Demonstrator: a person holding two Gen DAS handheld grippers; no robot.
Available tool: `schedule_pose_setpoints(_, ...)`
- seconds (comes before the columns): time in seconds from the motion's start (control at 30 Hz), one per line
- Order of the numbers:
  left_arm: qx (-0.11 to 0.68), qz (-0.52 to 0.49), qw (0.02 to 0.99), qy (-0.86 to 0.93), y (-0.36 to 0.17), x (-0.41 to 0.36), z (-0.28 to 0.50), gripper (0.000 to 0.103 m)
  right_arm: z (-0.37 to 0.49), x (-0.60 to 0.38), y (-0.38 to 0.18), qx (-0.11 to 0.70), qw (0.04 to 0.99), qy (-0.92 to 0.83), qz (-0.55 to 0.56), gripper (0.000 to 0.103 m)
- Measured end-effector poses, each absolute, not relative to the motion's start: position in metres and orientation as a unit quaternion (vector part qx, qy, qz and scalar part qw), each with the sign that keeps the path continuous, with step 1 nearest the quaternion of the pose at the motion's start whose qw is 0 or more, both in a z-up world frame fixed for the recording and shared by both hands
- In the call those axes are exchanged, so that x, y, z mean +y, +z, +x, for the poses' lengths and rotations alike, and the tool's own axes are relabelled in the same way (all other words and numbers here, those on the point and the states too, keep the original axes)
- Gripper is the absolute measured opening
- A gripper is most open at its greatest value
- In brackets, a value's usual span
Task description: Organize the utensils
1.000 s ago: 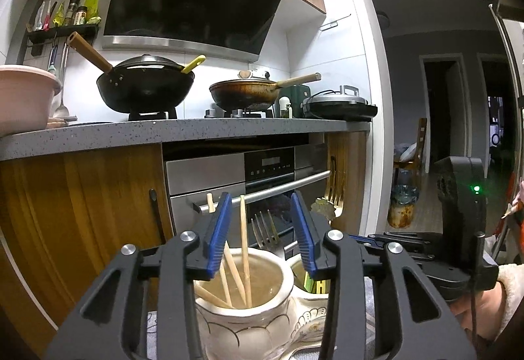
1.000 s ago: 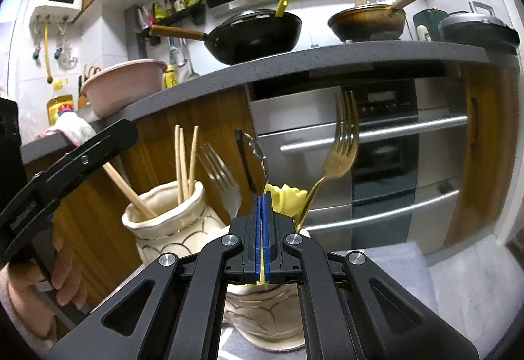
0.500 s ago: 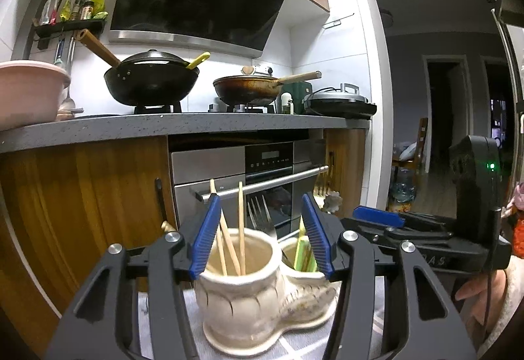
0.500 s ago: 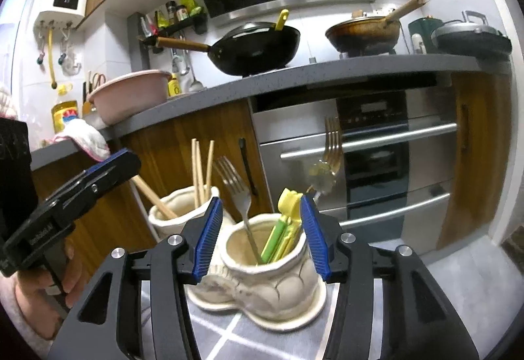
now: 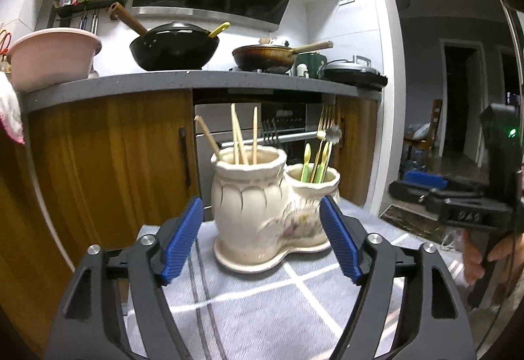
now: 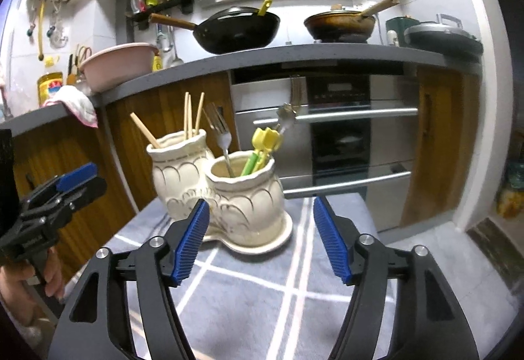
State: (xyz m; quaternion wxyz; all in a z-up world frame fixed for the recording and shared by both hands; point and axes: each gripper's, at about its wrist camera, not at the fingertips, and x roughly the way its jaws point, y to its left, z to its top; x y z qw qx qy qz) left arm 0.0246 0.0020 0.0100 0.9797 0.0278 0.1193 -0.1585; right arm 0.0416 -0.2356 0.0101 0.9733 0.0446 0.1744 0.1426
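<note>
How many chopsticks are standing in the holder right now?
4 show, all in the taller pot: three chopsticks close together and upright, one leaning chopstick tilted toward the left gripper. Shorter ones may sit hidden inside.

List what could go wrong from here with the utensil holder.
1. The gold fork and silver fork lean out of the shorter pot; a passing gripper might snag them.
2. The ceramic holder sits on a loose-looking grey cloth; a tug could tip it.
</note>
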Motion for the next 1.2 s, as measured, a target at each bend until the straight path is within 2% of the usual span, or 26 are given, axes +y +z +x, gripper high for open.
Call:
schedule_pose_setpoints(0.1, 0.117, 0.029, 0.982, -0.148, 0.002, 0.005, 0.022, 0.084, 0.036, -0.233, 0.006, 0.159, 0.979, 0.126, 0.030, 0.077)
schedule_pose_setpoints(0.2, 0.110, 0.027, 0.985, -0.132, -0.004, 0.008, 0.022, 0.097, 0.033, -0.229, 0.004, 0.138, 0.983, 0.118, 0.022, 0.085)
schedule_pose_setpoints(0.3, 0.109, 0.027, 0.986, -0.122, -0.007, 0.010, 0.022, 0.098, 0.031, -0.228, 0.004, 0.116, 0.987, 0.111, 0.014, 0.093)
schedule_pose_setpoints(1.2, 0.132, 0.021, 0.987, -0.086, -0.009, 0.016, 0.031, 0.098, 0.032, -0.222, 0.001, 0.104, 0.989, 0.109, -0.001, 0.095)
